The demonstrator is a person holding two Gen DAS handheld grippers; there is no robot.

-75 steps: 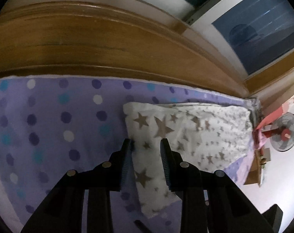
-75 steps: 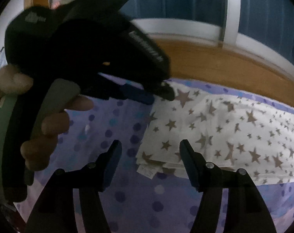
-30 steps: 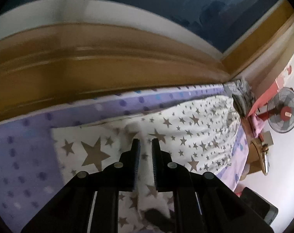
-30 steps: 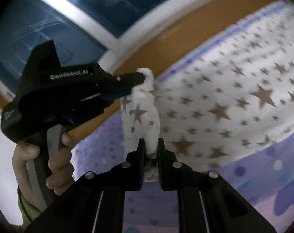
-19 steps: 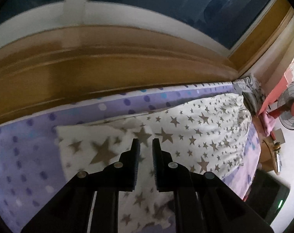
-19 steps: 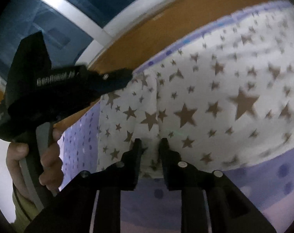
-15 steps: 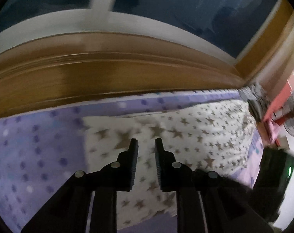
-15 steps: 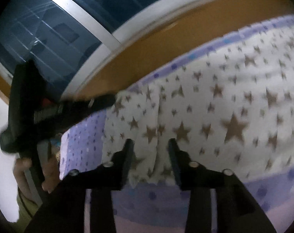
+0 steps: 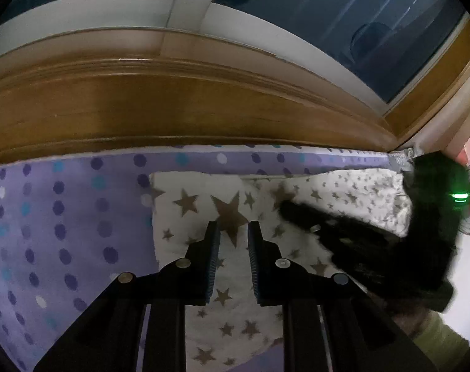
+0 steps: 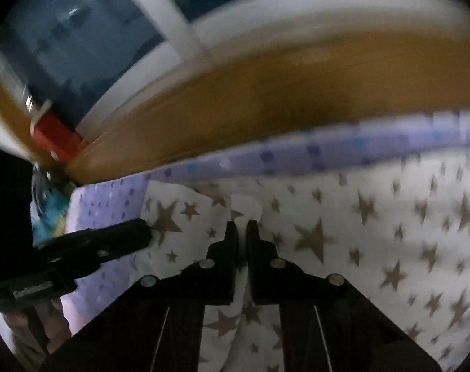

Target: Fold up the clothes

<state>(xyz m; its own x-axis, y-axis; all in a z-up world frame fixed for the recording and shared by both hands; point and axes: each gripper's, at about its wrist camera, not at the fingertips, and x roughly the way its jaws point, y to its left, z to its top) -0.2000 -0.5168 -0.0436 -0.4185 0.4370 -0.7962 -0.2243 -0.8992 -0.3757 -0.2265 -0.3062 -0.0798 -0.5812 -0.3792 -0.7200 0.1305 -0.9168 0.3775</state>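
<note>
Left wrist view: the left gripper (image 9: 232,241) hangs just above the near left corner of the star-print garment (image 9: 204,204), its fingers spread with a clear gap and nothing between them. The garment, white with brown stars, lies folded flat on the bed sheet (image 9: 64,217), which is purple with dots. To the right, the right gripper (image 9: 297,214) rests its tip on the same fabric; a green light glows on its body. Beyond the sheet runs a wooden ledge (image 9: 173,108), then a window (image 9: 343,15) with a white frame. Right wrist view, somewhat blurred: the right gripper (image 10: 242,229) has its fingers nearly pressed together over the garment (image 10: 359,232); whether any cloth is pinched between them cannot be told. The left gripper (image 10: 142,232) enters from the left with its tip at the garment's edge. Farther off are the dotted sheet (image 10: 297,155), the wooden ledge (image 10: 297,93) and the window (image 10: 80,31).
</note>
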